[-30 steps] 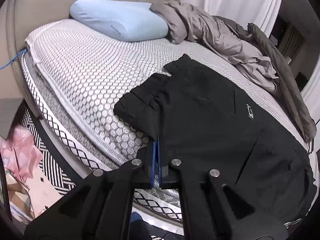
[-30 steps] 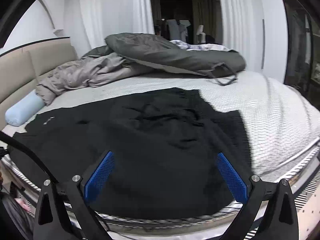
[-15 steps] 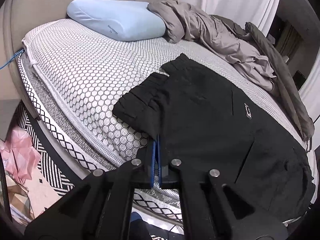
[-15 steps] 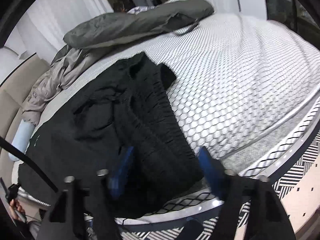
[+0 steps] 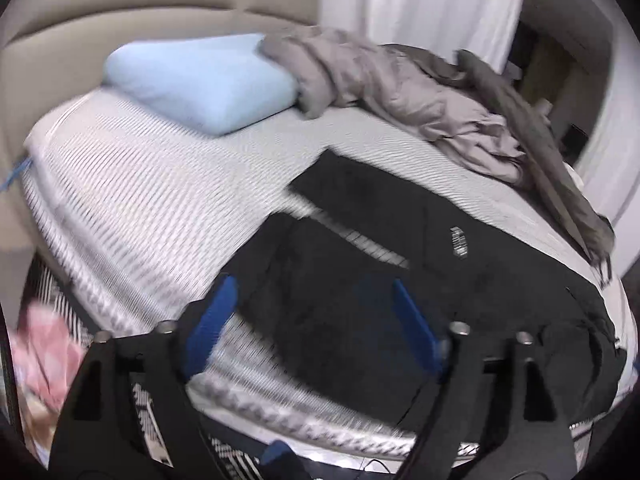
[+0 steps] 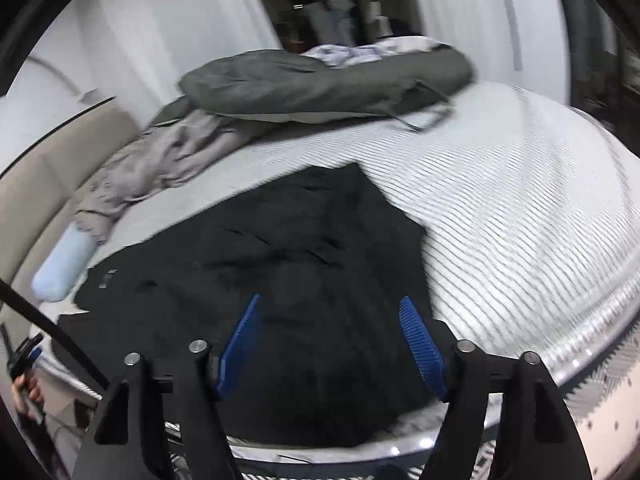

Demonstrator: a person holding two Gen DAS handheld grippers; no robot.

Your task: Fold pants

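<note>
The black pants [image 5: 420, 280] lie spread on the bed, with a small white logo near the far leg. My left gripper [image 5: 312, 316] hovers over their near left corner. Its jaws are opening, and the blue pads [image 5: 212, 320] stand wide apart and clear of the cloth below. In the right wrist view the pants [image 6: 300, 272] fill the middle. My right gripper [image 6: 332, 340] hangs above their near end with its jaws opening; the cloth lies under the gap but nothing is pinched. The left gripper [image 6: 24, 356] shows small at the far left, held in a hand.
The honeycomb-patterned mattress [image 5: 140, 200] has a light blue pillow [image 5: 200, 80] by the beige headboard. A crumpled grey blanket [image 5: 400, 92] and a dark olive duvet [image 6: 320, 84] lie along the far side. Something pink [image 5: 40, 356] sits on the floor at the lower left.
My left gripper let go of the pants' edge, opened wide and rose. My right gripper narrowed, then widened again, while it swung sideways over the pants.
</note>
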